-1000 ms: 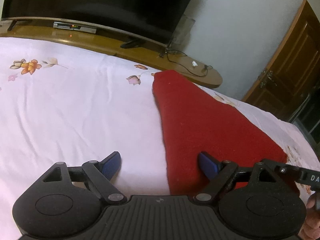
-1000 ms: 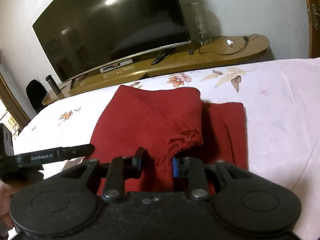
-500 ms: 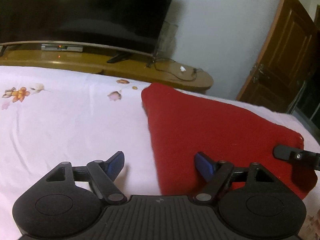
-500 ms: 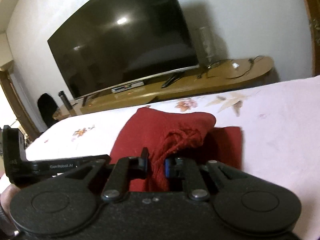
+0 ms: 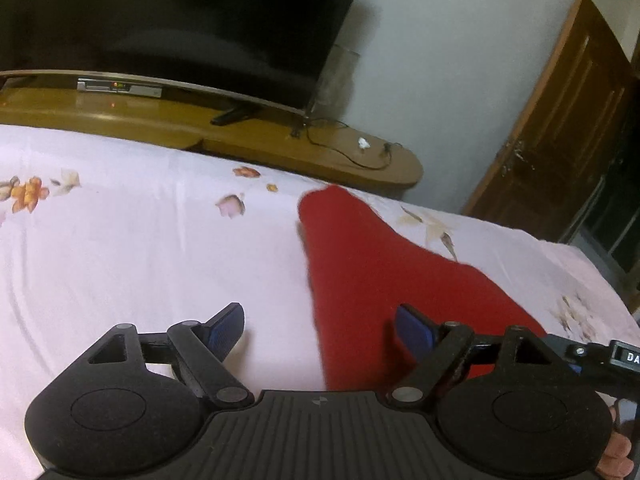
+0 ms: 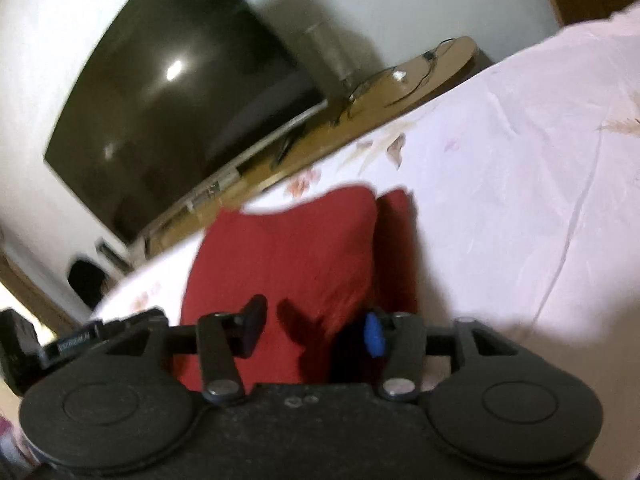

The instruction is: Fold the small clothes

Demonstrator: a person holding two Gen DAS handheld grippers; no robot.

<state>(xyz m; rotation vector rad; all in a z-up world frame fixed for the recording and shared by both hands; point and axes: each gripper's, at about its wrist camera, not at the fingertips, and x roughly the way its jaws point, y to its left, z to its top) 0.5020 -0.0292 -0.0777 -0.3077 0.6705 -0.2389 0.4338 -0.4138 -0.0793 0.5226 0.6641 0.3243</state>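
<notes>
The right gripper (image 6: 316,330) was closed on a bunch of the red cloth (image 6: 288,256) half a second ago; now its jaws stand wide and hold nothing, and the cloth lies flat, folded, on the bed sheet (image 6: 520,184) near the far edge. This view is tilted and blurred. The left gripper (image 5: 320,326) stays wide open and low over the sheet, across the cloth's left edge.
</notes>
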